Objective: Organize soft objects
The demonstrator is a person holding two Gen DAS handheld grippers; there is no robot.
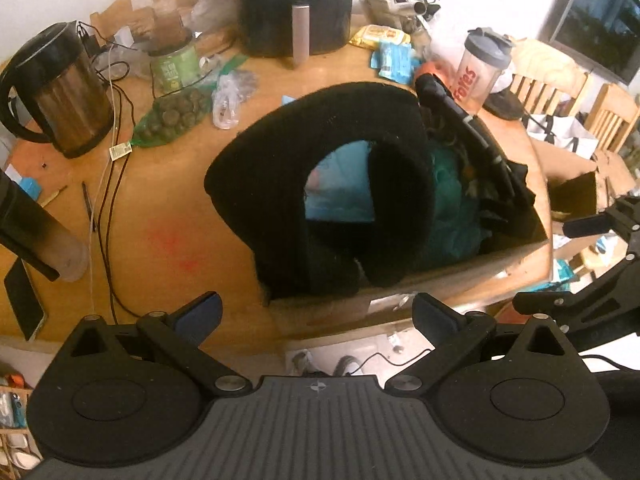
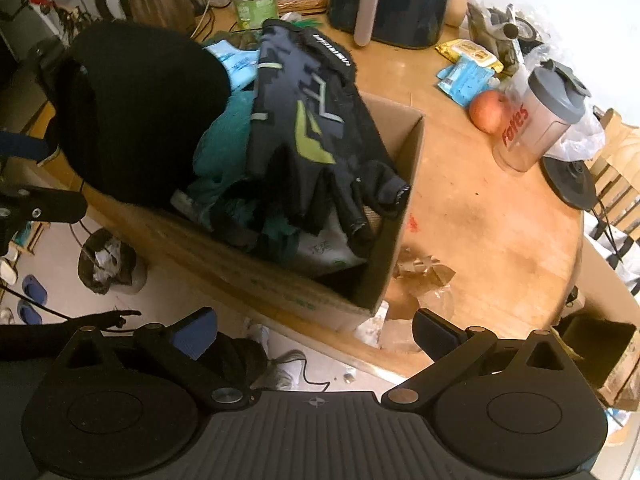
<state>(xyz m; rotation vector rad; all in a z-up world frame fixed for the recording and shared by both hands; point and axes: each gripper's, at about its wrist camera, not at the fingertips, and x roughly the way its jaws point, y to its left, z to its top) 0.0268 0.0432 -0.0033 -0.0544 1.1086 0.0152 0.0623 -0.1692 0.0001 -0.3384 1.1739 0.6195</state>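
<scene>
Left wrist view: your left gripper [image 1: 316, 314] is released wide, nothing between its fingers
Right gripper [image 2: 314, 330]: your jaws stand apart, empty, over the table [image 2: 500, 216] edge
Box [image 2: 394, 208]: just ahead of both grippers, at the table's near edge
Neck pillow [image 1: 320, 184]: black, draped over the box's left end
Glove [image 2: 316, 120]: on top of the teal cloth [image 2: 224, 140] in the box
Far: kettle [image 1: 60, 92], air fryer [image 1: 294, 4], shaker [image 2: 536, 120]
</scene>
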